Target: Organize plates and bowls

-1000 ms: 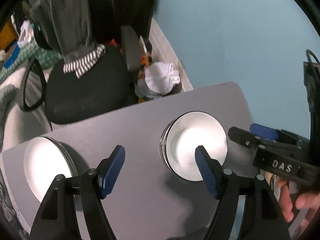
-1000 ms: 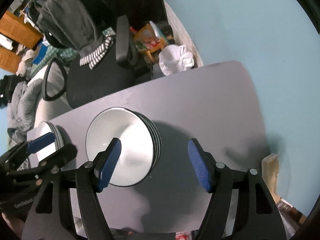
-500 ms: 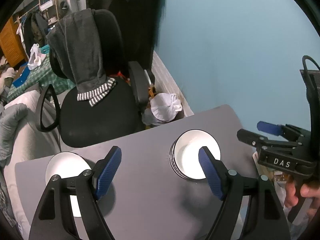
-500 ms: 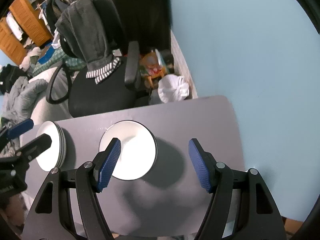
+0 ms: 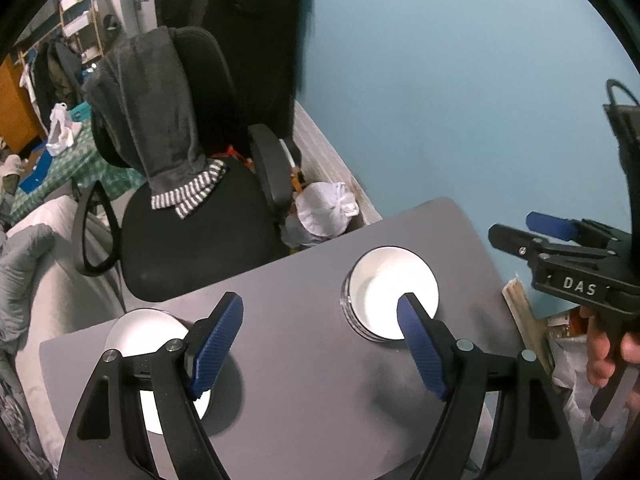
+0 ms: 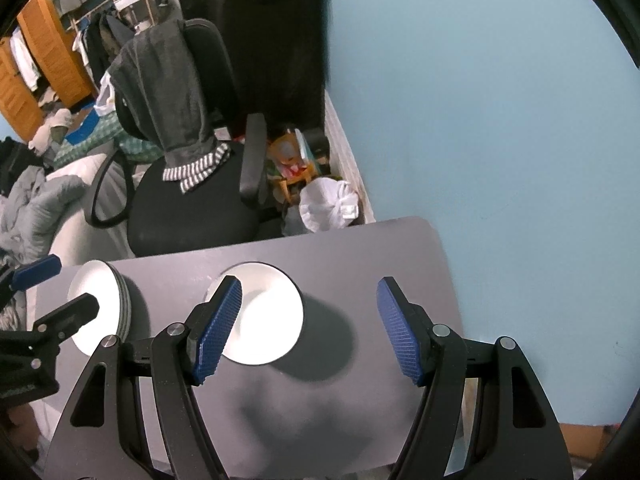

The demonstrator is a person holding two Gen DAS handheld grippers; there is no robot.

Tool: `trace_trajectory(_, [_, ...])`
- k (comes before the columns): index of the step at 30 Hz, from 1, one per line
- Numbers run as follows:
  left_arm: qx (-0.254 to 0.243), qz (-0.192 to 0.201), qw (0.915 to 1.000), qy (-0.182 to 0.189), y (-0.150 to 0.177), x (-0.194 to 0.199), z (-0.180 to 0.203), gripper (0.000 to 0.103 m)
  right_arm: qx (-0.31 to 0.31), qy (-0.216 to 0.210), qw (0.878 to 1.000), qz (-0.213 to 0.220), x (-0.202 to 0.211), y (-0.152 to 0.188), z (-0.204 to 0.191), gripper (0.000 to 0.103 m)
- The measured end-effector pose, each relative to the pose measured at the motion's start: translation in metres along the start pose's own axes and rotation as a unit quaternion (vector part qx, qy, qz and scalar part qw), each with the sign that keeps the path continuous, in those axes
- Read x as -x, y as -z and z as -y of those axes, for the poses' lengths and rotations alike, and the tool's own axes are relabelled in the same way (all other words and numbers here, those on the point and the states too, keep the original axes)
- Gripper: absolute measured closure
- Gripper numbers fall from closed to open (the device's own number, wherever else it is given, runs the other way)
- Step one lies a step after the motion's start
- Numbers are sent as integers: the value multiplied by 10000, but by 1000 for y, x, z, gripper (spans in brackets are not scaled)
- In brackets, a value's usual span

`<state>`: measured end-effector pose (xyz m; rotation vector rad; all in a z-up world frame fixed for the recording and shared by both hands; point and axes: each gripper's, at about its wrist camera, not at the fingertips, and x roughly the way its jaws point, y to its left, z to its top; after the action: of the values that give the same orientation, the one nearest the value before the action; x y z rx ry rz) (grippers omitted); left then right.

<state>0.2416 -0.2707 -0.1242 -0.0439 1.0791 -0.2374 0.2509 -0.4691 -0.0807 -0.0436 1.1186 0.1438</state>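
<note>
Across the lower frame of each wrist view, the left gripper [image 5: 320,344] and right gripper [image 6: 308,328] hang above the grey table [image 6: 360,248], jaws spread wide and holding nothing. Bare tabletop lies between the bowl stack [image 5: 394,292] at centre and the plate stack [image 6: 98,304] near the left edge, with the table's right edge close to the blue wall [image 6: 500,100].

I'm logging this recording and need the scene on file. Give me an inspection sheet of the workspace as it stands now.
Surface: grey table, shadowed in the middle.
Job's things: plate stack on the left part; bowl stack near the middle. Both white and upright.
Clutter: nothing seen on the table besides the stacks.
Grippers: left gripper and right gripper above the table, jaws open, holding nothing.
Cables: black cable looped above the right gripper.
Surroundings: blue wall; office chair draped with clothing; white bag on the floor.
</note>
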Motion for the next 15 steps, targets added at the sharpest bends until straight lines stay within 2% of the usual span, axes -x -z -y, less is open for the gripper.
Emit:
trace_trajectory(3, [12,-60,10000,-34,0,-9,0,22,-103,-25,9997,-229,-6,4,7,34])
trace_trajectory(9, [212,-516,9984,76,0,-46,-1,22,-429,-565,9949,-717,-26,6,27,34])
trace_trajectory(15, [225,-802,9963,222,0,-82,7,22,-309,-797,9896,-1160,-67,7,32,34])
